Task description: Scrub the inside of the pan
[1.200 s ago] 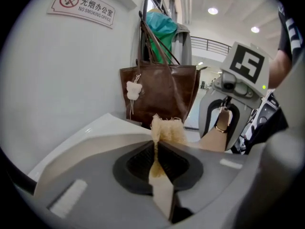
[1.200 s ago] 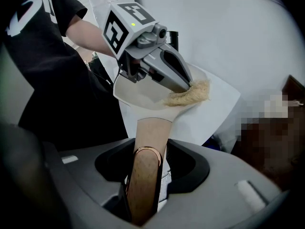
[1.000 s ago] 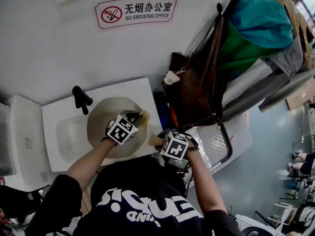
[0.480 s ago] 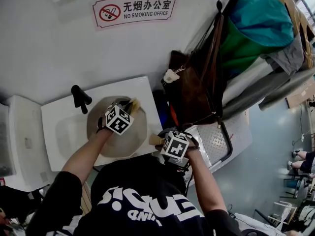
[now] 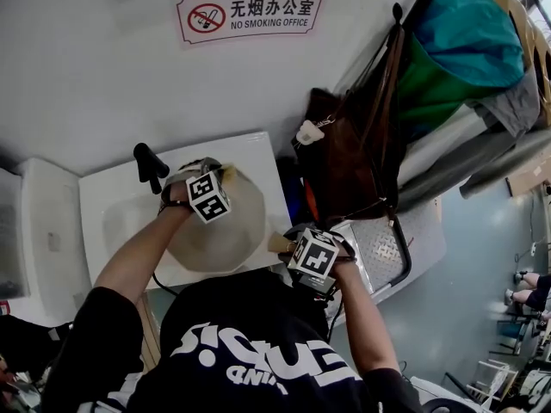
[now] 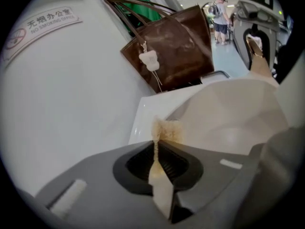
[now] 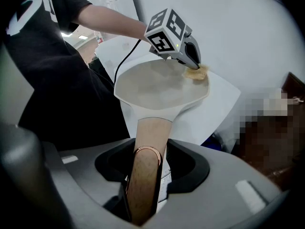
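A cream pan [image 5: 225, 231] is held over the white sink [image 5: 108, 198]. Its wooden handle [image 7: 147, 152] is in my right gripper [image 7: 145, 168], which is shut on it; in the head view that gripper [image 5: 293, 246] is at the sink's front right corner. My left gripper [image 5: 225, 177] is at the pan's far rim, shut on a tan scrub pad [image 6: 166, 130]. In the right gripper view the scrub pad [image 7: 197, 73] presses on the pan's inside [image 7: 159, 85] near the far edge, under the left gripper [image 7: 193, 61]. The left gripper view looks across the pan's inside [image 6: 233, 116] toward the handle [image 6: 259, 63].
A black tap [image 5: 146, 165] stands at the sink's back left. A brown bag [image 5: 349, 166] hangs right of the sink against the white wall with a no-smoking sign [image 5: 250, 12]. A metal tread plate [image 5: 387, 243] lies to the right.
My left gripper has swept the scrub pad from the pan's right side across to the far rim, closer to the tap. The right gripper has kept the handle still.
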A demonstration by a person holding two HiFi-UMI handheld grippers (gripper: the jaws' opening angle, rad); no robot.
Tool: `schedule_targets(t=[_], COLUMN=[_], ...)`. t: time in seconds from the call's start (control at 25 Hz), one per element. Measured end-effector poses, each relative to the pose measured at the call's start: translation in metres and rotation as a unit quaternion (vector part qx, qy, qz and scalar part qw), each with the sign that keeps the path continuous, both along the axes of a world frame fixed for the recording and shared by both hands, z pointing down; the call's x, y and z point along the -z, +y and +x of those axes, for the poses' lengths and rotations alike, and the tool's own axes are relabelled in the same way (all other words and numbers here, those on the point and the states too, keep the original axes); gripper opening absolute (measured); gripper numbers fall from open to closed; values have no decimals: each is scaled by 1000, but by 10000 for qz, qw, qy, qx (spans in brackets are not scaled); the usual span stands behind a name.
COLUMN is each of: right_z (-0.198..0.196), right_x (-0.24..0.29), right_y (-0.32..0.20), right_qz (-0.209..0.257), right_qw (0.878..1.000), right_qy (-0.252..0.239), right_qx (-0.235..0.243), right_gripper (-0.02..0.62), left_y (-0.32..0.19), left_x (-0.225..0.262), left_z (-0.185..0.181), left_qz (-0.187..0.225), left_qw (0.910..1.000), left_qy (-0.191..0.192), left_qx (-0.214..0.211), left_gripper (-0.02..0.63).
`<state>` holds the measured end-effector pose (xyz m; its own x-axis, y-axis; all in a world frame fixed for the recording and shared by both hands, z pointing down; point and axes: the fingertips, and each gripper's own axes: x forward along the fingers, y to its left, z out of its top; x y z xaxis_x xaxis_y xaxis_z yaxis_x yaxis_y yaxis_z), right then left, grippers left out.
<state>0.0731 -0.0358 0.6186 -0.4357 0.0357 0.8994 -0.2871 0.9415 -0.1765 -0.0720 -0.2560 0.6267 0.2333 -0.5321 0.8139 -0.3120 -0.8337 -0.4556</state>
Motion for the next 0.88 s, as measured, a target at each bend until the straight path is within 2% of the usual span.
schedule_targets(t=[0.12,0.28,0.44,0.56,0.64,0.76,0.88], right_z=[0,0,0,2,1,1,0], right_x=[0,0,2,0,-1,-1,2], right_y=[0,-1,-2,-1,-2,-2,-3], right_qz=[-4,2,30,-3,15,11,40], right_qw=[10000,10000,10000,10000,10000,10000,10000], right_qy=[4,-1,-1,11,4,5,36], right_qx=[-6,2,22,4,20,16,49], right_gripper=[198,198,198,198,198,198,198], left_y=[-2,-3,-2,4,11,18,26], left_x=[-4,-9,-14,-18,-22,-27,-31], left_z=[-12,-27,-46,-55,-60,-69,-77], left_qz=[17,-22,-106,-331,-548,-805,-1094], left_qw=[9984,9920,9819,9714,9592,9338,9116], left_qy=[-502,-1126,-1677,-2053,-2397,-2981,-3373], left_qx=[-252,-568,-873,-1148,-1398,-1809,-2081], left_gripper=[21,21,21,21,21,21,21])
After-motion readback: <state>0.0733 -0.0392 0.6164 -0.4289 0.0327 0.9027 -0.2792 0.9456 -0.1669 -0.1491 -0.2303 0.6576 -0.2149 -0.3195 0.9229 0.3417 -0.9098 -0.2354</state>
